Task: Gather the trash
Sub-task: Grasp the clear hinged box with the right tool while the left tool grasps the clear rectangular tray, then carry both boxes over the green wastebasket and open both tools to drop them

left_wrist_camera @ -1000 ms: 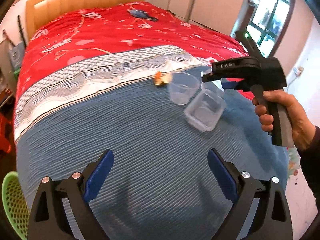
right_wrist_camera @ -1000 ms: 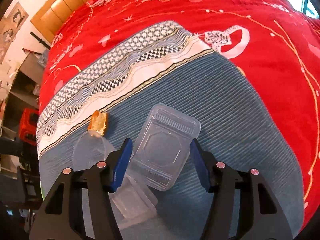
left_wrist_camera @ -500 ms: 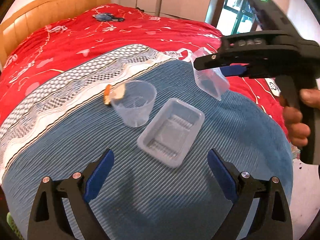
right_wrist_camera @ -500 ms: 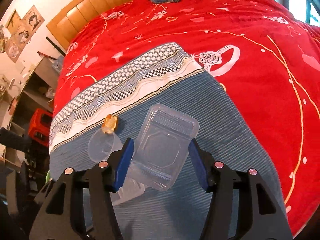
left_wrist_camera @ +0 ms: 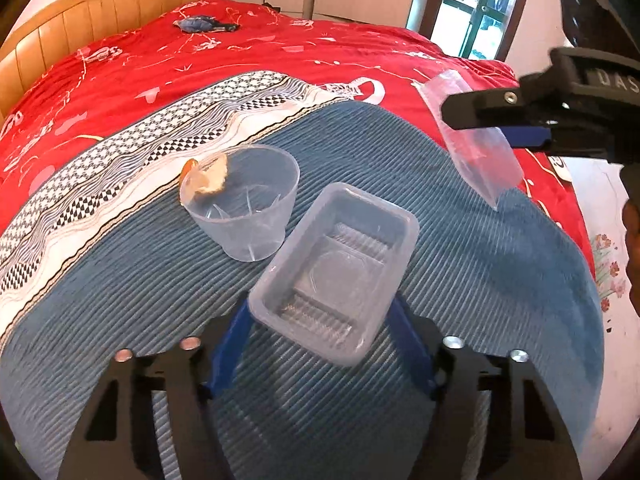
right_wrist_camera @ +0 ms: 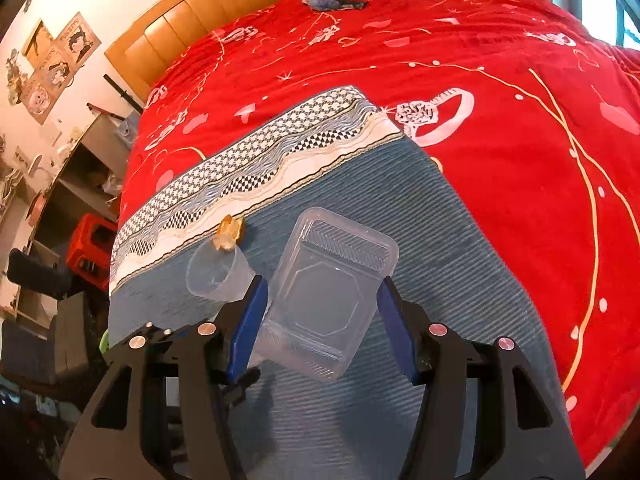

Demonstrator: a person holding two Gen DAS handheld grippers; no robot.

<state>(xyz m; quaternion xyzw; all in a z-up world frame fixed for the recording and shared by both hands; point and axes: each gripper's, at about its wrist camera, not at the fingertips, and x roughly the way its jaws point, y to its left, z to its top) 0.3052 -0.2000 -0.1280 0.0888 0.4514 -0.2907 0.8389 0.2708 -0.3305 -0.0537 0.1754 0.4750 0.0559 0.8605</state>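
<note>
A clear rectangular plastic tray (left_wrist_camera: 334, 276) lies on the blue bedspread between the blue fingers of my left gripper (left_wrist_camera: 320, 344), whose jaws stand close around its near end. A clear plastic cup (left_wrist_camera: 244, 200) stands just behind it with a crumpled orange wrapper (left_wrist_camera: 206, 176) beside its rim. My right gripper (right_wrist_camera: 318, 328) is shut on a second clear tray (right_wrist_camera: 328, 300) and holds it above the bed; it shows at the right of the left wrist view (left_wrist_camera: 476, 140). The cup (right_wrist_camera: 218, 274) and the wrapper (right_wrist_camera: 229, 232) lie to its left.
The bed has a red quilt (right_wrist_camera: 480, 80) and a wooden headboard (left_wrist_camera: 80, 12). A small blue-grey item (left_wrist_camera: 202, 24) lies near the headboard. A green basket edge (right_wrist_camera: 103, 338), red crate (right_wrist_camera: 90, 240) and shelves stand left of the bed.
My left gripper has moved forward to the tray on the bed and its jaws have narrowed around it. My right gripper has lifted its tray higher and further right.
</note>
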